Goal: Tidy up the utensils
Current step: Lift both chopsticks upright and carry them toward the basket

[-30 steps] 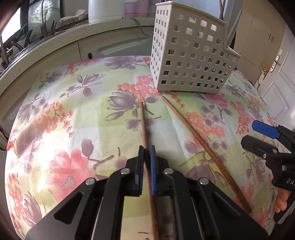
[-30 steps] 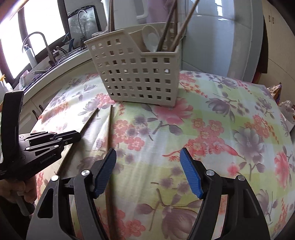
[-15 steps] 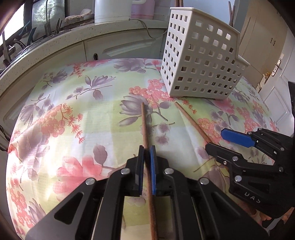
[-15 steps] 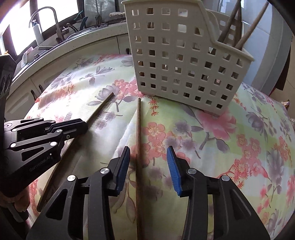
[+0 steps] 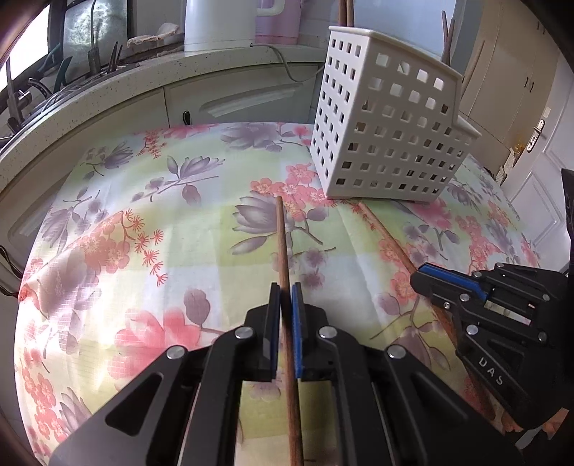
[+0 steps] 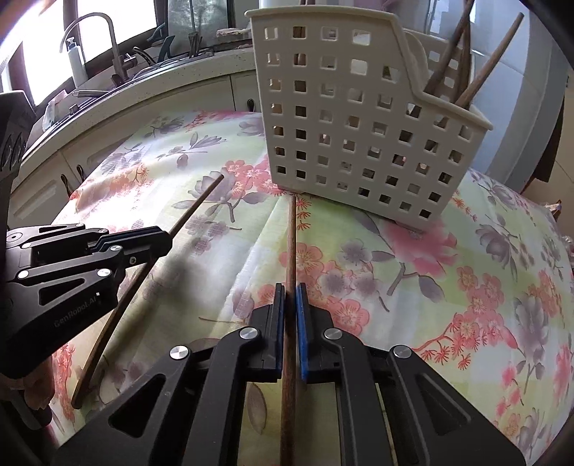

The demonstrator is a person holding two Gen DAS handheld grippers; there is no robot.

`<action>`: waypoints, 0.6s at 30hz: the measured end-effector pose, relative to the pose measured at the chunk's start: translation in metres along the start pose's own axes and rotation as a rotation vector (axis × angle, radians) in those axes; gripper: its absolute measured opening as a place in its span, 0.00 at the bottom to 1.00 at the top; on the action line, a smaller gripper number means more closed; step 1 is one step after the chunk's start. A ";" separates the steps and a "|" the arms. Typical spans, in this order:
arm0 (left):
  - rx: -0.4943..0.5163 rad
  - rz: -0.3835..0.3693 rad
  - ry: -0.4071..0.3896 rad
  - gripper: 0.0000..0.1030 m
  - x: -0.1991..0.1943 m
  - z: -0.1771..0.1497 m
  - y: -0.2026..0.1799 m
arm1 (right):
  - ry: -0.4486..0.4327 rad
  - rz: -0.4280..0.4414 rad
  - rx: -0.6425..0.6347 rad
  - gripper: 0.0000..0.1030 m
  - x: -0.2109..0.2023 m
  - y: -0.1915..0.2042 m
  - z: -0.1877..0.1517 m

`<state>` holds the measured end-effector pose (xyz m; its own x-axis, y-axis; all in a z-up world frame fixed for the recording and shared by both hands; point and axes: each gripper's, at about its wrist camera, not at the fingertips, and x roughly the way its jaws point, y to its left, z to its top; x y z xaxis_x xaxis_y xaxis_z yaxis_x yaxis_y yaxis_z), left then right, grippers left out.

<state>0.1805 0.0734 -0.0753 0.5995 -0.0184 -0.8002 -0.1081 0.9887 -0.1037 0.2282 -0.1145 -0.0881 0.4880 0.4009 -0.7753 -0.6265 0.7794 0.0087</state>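
Left tool [image 5: 286,292] clenched on one chopstick [image 5: 281,236]; right tool [image 6: 290,292] clenched on the other [image 6: 291,236]. Lift together, tips toward basket [image 6: 344,118] at 12 o'clock, keeping level.

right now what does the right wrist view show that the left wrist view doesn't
Only the right wrist view shows the faucet and soap dispenser by the window, and the chopsticks standing in the basket's lower compartment, seen down to the rim.

Only the left wrist view shows the white kettle, the pink jug and the door handle.

Both show the white basket, the floral tablecloth, and each tongs, left and right, shut on a chopstick lying on the cloth.
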 end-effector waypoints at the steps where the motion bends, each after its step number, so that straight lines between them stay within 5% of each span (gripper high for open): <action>1: 0.001 0.000 -0.006 0.06 -0.003 0.000 -0.001 | -0.007 -0.002 0.006 0.08 -0.004 -0.002 0.000; 18: -0.004 -0.018 -0.126 0.06 -0.055 0.012 -0.021 | -0.133 -0.068 0.121 0.08 -0.073 -0.047 -0.009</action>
<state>0.1588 0.0557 -0.0218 0.6961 -0.0167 -0.7177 -0.1000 0.9877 -0.1200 0.2164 -0.1844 -0.0382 0.6076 0.3996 -0.6864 -0.5158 0.8557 0.0416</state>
